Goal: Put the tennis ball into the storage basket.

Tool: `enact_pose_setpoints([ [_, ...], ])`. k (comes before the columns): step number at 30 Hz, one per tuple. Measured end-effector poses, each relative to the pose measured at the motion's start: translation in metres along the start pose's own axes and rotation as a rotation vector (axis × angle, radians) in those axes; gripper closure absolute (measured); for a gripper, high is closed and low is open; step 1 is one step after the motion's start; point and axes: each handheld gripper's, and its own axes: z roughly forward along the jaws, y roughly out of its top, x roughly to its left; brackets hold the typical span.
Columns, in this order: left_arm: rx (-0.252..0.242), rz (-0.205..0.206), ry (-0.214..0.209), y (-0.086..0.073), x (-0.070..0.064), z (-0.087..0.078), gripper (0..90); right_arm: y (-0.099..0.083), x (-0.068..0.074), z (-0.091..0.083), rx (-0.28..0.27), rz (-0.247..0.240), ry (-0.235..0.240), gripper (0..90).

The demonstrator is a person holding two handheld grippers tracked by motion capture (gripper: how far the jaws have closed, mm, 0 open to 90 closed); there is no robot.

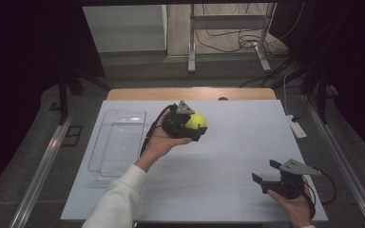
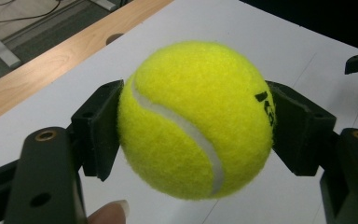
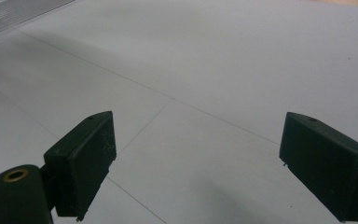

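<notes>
A yellow tennis ball (image 1: 196,122) is held above the middle of the white table, with my left gripper (image 1: 195,123) shut on it. In the left gripper view the ball (image 2: 196,119) sits squeezed between the two black pads (image 2: 98,128), its white seam facing the camera. My right gripper (image 1: 267,173) hovers low over the table's front right corner, open, with nothing between its pads (image 3: 86,158) but bare white tabletop.
A clear plastic tray (image 1: 118,142) lies on the left side of the white table (image 1: 228,142). A wooden edge (image 1: 190,93) runs along the table's far side. Cables and metal legs stand on the floor beyond. A white power strip (image 1: 296,127) lies off the right edge.
</notes>
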Motion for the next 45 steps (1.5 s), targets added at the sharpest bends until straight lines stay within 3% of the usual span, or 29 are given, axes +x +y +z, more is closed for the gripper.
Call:
enact_pose_setpoints([
  [45, -0.033, -0.029, 0.091, -0.002, 0.025, -0.026, 27.1, 0.0, 0.0, 0.0, 0.001, 0.001, -0.002, 11.2],
])
